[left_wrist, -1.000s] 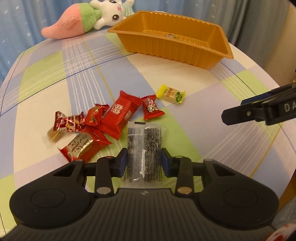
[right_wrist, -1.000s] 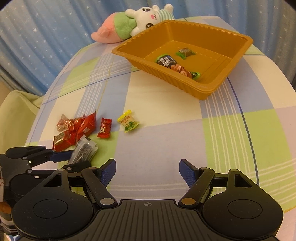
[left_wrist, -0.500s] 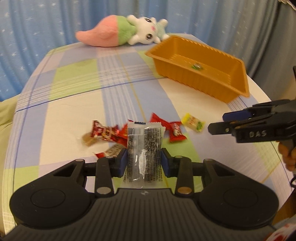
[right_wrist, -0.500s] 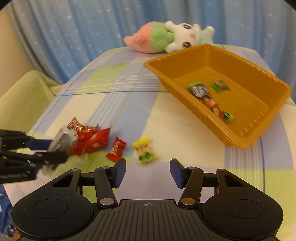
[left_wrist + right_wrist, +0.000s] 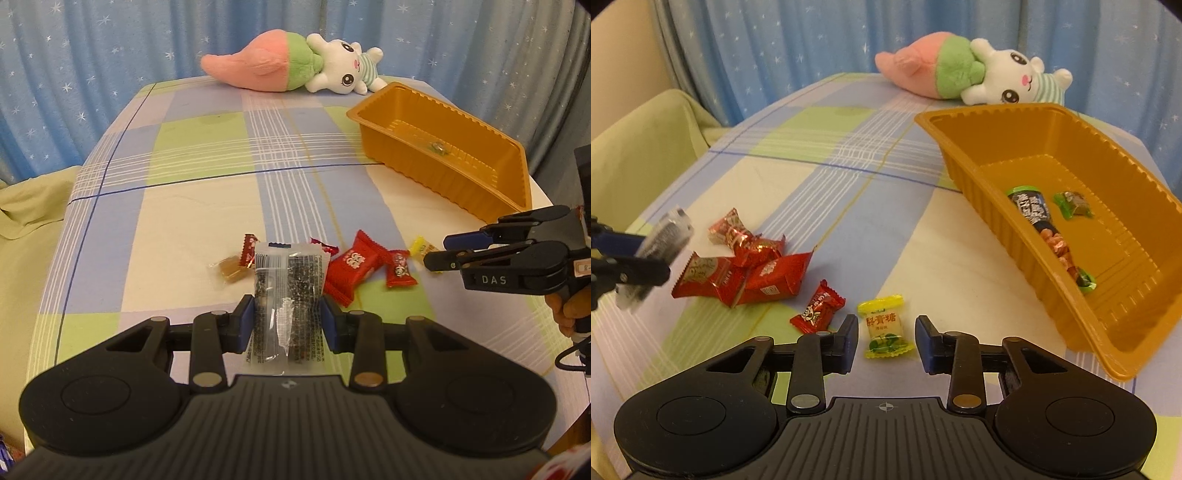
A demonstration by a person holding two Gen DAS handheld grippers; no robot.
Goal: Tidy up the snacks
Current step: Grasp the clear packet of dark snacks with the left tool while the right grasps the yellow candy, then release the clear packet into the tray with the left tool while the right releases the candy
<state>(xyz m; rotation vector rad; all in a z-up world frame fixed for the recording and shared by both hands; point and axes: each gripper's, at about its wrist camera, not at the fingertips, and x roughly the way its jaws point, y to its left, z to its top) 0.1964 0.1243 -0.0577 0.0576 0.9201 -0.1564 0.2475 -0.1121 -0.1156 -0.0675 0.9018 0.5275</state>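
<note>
care is called for at the yellow candy [image 5: 884, 326], which lies on the tablecloth [image 5: 820, 192] between the blue pads of the right gripper [image 5: 885, 345]; the jaws are closing on it but the pads are not yet seen to press its sides. the pinch is best made across the firm middle of the candy, not on the crimped ends, which would likely crumple and slip. the pads should be kept low to the cloth without snagging it, and the lift should wait until both pads are seated.

the left gripper [image 5: 288, 325] is clenched on a clear packet [image 5: 290, 291] of dark speckled snack, held upright off the cloth. its film looks thin and glossy, so it is judged likely to bend or slide if swung fast; a steady carry to the tray [image 5: 960, 155] is advised, with release made low over the tray floor.

the tray is a ribbed, rigid-looking amber plastic tub with a flared rim, standing near the far right edge of the bed, just in front of a plush toy [image 5: 975, 70]. a few wrapped sweets [image 5: 1034, 210] already lie in it.

the remaining red wrappers [image 5: 746, 273] are heaped toward the near left of the cloth; they are shiny foil with sawtooth ends, some flat and pillow-shaped, some twisted. one small red candy [image 5: 818, 312] lies just beside the yellow one, close enough to be nudged by the left-hand pad.

the cloth is a soft checked weave of blue, green and cream.
</note>
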